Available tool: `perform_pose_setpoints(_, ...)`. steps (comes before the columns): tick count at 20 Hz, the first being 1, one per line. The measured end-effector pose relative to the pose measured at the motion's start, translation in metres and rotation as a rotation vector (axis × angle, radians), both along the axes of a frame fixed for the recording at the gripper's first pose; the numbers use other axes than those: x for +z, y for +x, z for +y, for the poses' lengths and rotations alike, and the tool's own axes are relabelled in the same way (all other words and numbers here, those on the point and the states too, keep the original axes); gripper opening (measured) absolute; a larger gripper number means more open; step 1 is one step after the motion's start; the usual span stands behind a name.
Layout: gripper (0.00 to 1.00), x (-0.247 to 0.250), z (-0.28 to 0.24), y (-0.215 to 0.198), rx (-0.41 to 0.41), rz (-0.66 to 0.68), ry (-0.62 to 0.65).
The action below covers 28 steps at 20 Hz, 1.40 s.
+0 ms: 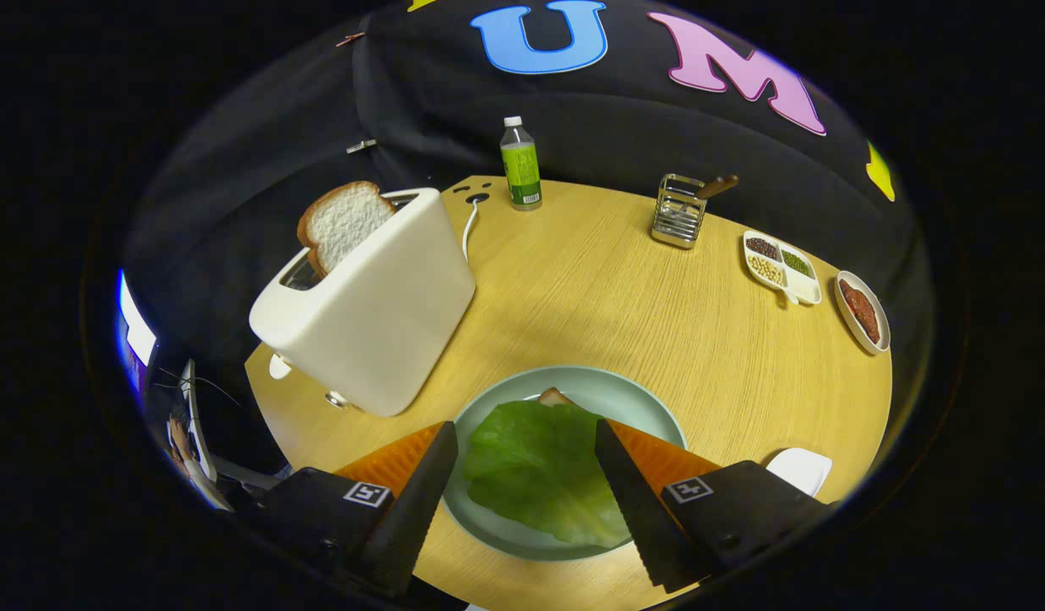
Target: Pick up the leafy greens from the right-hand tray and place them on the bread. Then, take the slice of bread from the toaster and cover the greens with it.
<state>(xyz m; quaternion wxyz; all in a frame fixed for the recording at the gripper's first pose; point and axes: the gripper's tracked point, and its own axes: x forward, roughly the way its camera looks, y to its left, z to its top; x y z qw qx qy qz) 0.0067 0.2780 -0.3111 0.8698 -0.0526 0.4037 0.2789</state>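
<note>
The lettuce leaf (pixel 539 471) lies on the plate (pixel 632 399), hiding nearly all the bread under it; only a crust corner (pixel 554 396) peeks out beyond the leaf. The gripper (pixel 526 441) hangs over the plate, its fingers (pixel 416 501) spread wide either side of the leaf, holding nothing. Another bread slice (pixel 342 222) stands in the toaster (pixel 369 314), beyond the fingers.

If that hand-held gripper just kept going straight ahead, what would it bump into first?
Probably the green lettuce leaf lying on the pale green round plate: it sits between the open fingers of the hand-held gripper. Depth is hard to judge.
</note>
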Motion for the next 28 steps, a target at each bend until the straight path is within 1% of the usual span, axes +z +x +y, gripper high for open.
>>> perform_pose_setpoints(3,0.99,0.02,0.006,0.005,-0.012,-0.053,0.021)
perform_pose_setpoints(5,0.99,0.036,0.015,0.007,0.001,-0.085,0.035)
perform_pose_setpoints(9,0.99,0.074,0.045,0.009,0.083,-0.168,0.047)
perform_pose_setpoints(14,0.99,0.121,0.106,0.004,0.187,-0.267,0.091)
perform_pose_setpoints(16,0.99,0.132,0.129,0.007,0.215,-0.302,0.094)
perform_pose_setpoints(19,0.99,0.133,0.164,0.009,0.249,-0.323,0.088)
perform_pose_setpoints(22,0.99,0.129,0.189,0.012,0.258,-0.329,0.075)
perform_pose_setpoints(28,0.98,0.098,0.217,0.036,0.209,-0.341,-0.001)
